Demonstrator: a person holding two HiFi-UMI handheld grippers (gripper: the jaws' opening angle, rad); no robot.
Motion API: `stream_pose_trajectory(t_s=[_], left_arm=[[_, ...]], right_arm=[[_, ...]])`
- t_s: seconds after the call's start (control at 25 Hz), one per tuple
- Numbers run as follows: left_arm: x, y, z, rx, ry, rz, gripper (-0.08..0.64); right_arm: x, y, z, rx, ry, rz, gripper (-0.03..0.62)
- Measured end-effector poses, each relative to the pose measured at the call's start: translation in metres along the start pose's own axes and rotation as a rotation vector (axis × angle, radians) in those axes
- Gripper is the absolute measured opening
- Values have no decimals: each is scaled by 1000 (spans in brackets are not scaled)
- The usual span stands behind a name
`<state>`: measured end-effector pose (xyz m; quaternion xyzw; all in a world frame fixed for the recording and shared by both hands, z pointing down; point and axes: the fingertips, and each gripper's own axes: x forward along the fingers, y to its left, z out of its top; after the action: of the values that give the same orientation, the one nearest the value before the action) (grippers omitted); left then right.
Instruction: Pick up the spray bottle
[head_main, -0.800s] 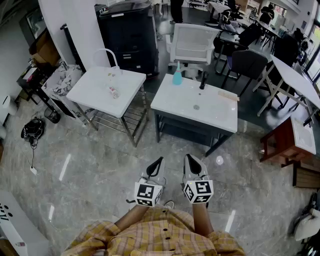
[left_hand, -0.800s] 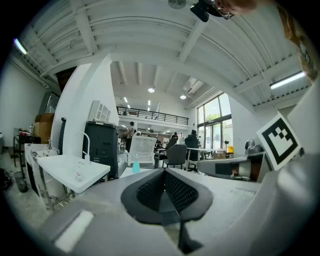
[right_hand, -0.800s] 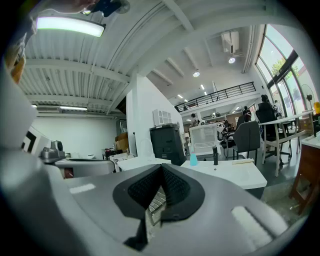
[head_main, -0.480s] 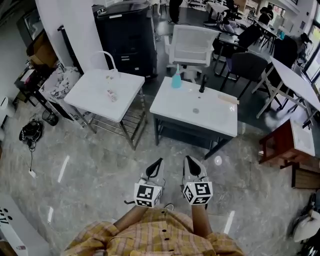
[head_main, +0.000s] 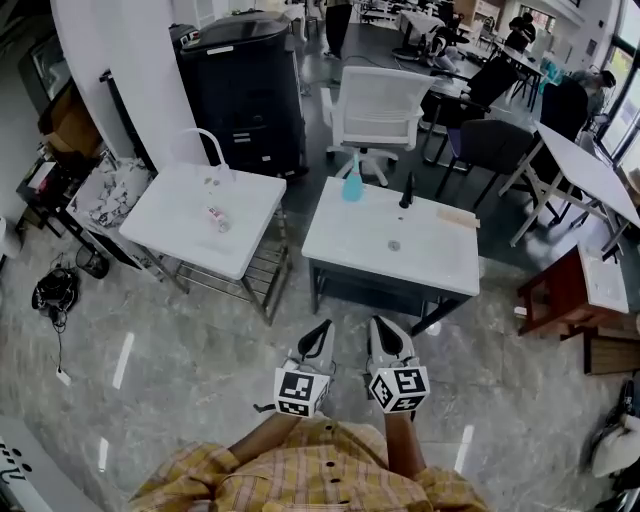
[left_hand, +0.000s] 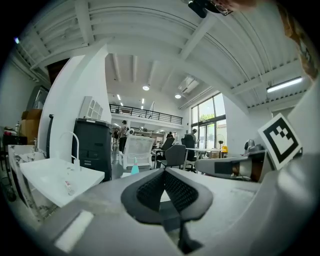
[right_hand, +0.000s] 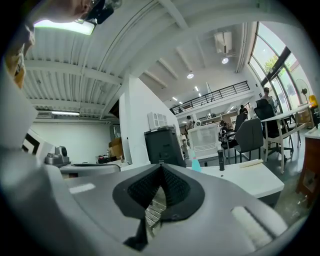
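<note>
Open office hall with a grey stone floor (head_main: 200, 340); a white desk (head_main: 420, 255) stands straight ahead with a white chair (head_main: 378, 100) behind it, and a second desk (head_main: 190, 215) to its left. Spray bottle (head_main: 352, 183): pale blue, upright, at the far left corner of the desk close to the rear edge, with a dark upright thing (head_main: 406, 190) near it on the right. Left gripper (head_main: 322, 326) and right gripper (head_main: 377, 322) are held side by side over the floor, short of the desk's near edge, both pointing about level toward it. Each gripper's own view shows the pads meeting at the tips with nothing between them, so both are closed and empty. The bottle is well apart from both, beyond the whole depth of the desk. It shows just left of the closed jaws in the left gripper view and just right of them in the right gripper view, so it lies roughly between the two lines of aim. Judgement: approach stage, grasp not yet begun. Risks: (1) jaws arriving closed would shove the bottle rather than take it, and this near the rear edge it could tip or drop off the back; (2) a long reach across the desk gives poor aim and may clip the dark thing; (3) the bottle is tall and narrow, so a pinch high on the neck may let it swing or slip.
</note>
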<state>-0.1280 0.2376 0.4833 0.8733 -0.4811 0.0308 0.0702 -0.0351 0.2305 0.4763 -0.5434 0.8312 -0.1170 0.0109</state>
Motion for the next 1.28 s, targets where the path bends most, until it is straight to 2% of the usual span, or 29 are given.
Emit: stream_pose_trajectory(t_s=[0.28, 0.68, 1.04, 1.28], left_arm=[[9, 34, -2, -6, 7, -32, 0], [34, 63, -12, -6, 38, -27, 0], [113, 87, 1, 8, 25, -14, 0], [181, 108, 13, 8, 32, 10, 0]], right_arm=[[27, 13, 4, -11, -8, -59, -2], [66, 8, -6, -16, 29, -62, 2], [132, -45, 2, 3, 22, -51, 2], [189, -90, 25, -5, 17, -31, 2]])
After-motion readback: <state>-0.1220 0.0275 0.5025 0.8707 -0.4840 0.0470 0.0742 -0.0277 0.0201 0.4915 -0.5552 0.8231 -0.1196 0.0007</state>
